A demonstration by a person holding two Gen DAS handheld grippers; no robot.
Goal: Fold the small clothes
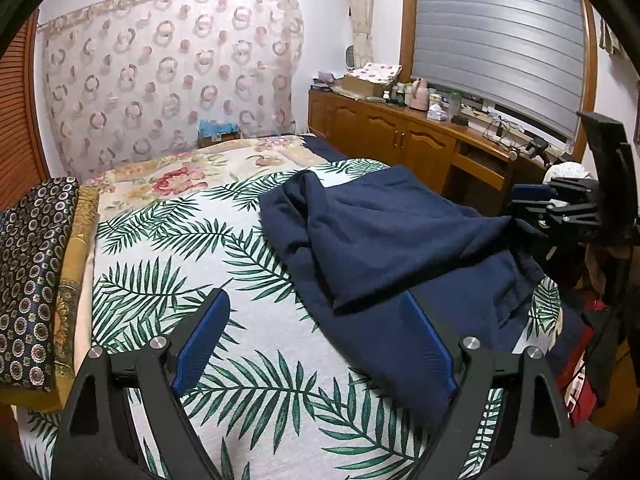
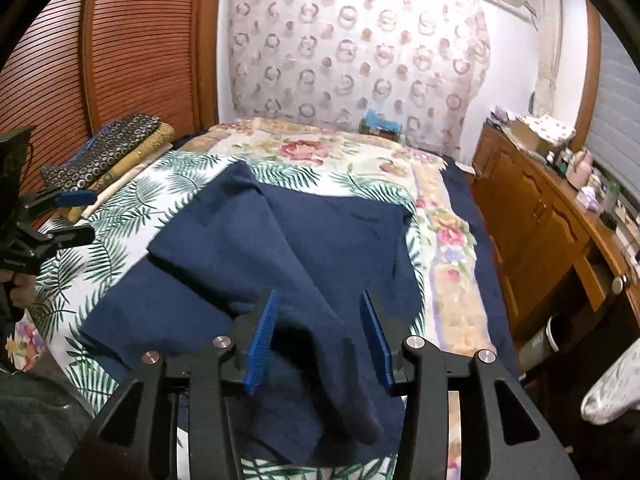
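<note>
Here, navy cloth (image 2: 288, 240) rumpled on the leaf-print bed cover (image 1: 168, 280), stacked cushions (image 1: 32, 272) at one bed edge, wooden cabinet (image 2: 532, 216) beside the other, left gripper (image 1: 316, 344) wide open and empty, right gripper (image 2: 320, 340) open around a cloth fold.

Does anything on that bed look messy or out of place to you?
Only the navy blue cloth garment: it lies rumpled on the palm-leaf bedspread, one flap doubled over crookedly and its near edge bunched between the open right gripper. The open left gripper touches nothing. No spills or damage show.
</note>
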